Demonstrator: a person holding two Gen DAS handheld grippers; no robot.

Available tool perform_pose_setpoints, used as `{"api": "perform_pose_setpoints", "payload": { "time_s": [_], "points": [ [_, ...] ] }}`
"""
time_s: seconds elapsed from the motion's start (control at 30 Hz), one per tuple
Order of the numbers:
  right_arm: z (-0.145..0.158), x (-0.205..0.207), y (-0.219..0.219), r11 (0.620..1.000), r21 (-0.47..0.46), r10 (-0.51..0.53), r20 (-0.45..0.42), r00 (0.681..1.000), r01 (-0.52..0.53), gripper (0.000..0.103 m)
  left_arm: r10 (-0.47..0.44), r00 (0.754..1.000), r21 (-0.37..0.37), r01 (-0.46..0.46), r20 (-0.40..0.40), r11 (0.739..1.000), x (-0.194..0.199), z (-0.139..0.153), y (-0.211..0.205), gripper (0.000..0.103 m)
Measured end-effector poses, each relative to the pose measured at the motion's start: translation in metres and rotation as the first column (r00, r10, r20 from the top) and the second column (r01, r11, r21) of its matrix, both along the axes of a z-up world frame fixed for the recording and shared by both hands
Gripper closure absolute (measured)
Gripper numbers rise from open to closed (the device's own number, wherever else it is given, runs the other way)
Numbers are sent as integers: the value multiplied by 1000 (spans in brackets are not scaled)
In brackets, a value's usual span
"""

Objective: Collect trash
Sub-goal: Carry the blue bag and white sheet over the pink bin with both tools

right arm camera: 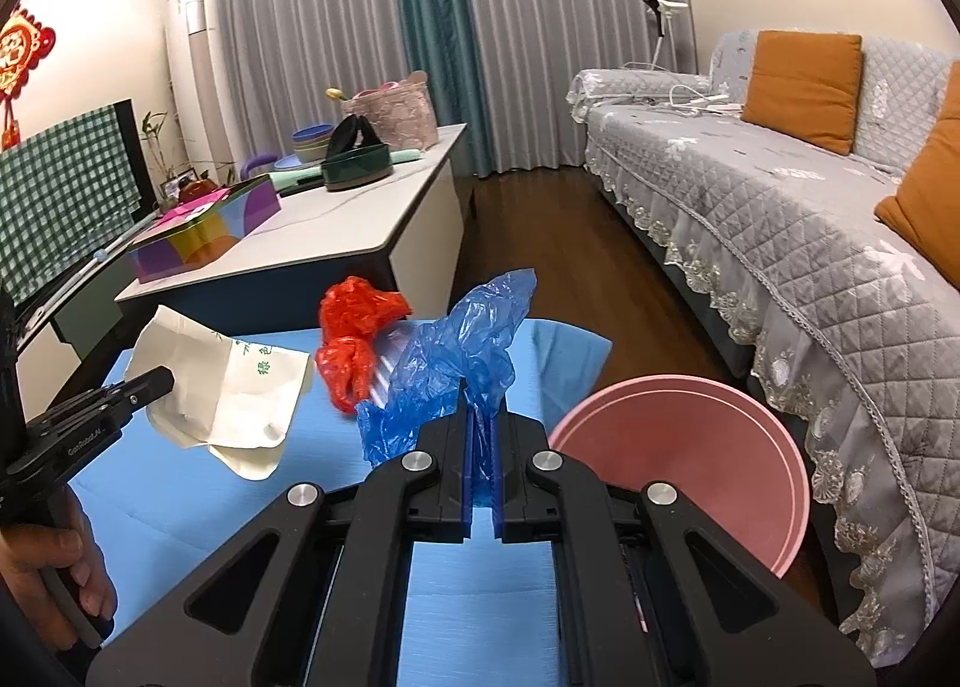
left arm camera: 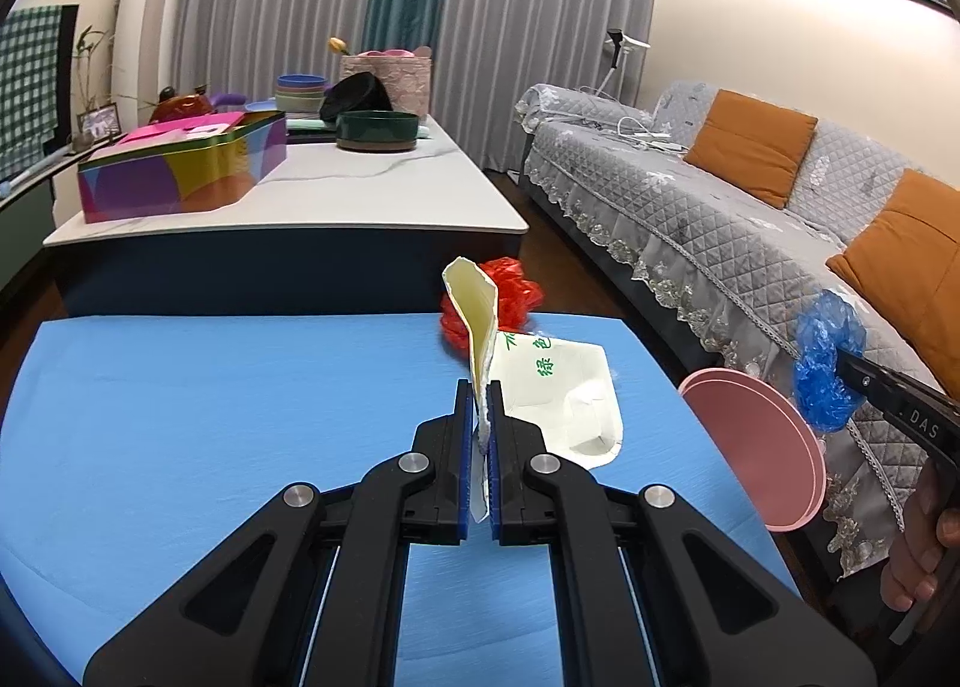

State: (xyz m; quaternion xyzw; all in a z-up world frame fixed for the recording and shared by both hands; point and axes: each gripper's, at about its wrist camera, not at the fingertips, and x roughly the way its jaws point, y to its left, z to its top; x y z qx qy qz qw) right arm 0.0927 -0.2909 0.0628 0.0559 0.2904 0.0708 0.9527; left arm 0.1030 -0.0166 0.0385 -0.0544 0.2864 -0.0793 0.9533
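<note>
My left gripper [left arm camera: 479, 387] is shut on a crumpled white paper carton [left arm camera: 558, 387] with green print and holds it above the blue table [left arm camera: 210, 417]. The carton also shows in the right wrist view [right arm camera: 234, 393]. My right gripper [right arm camera: 480, 387] is shut on a crumpled blue plastic bag [right arm camera: 456, 363], which also shows at the right of the left wrist view [left arm camera: 828, 357]. A crumpled red plastic bag [right arm camera: 354, 339] lies at the table's far edge, behind the carton in the left wrist view [left arm camera: 516, 291].
A pink bin [right arm camera: 690, 459] stands beside the table's right edge, also in the left wrist view [left arm camera: 756, 441]. A grey sofa [right arm camera: 780, 219] with orange cushions runs along the right. A white counter [left arm camera: 288, 189] with a colourful tin [left arm camera: 180, 171] and bowls stands beyond the table.
</note>
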Motion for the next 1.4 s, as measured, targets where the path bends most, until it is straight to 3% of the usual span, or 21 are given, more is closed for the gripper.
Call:
{"api": "perform_pose_setpoints", "payload": {
  "time_s": [0.77,1.4],
  "points": [
    [11,-1,-52,994,51,-102,25,995,100,98,-66,998,14,66,10,998,3,1,-39,99],
    [29,5,-104,971,10,-238,57,970,238,98,-139,990,-8,139,-3,990,14,6,-81,99]
  ]
}}
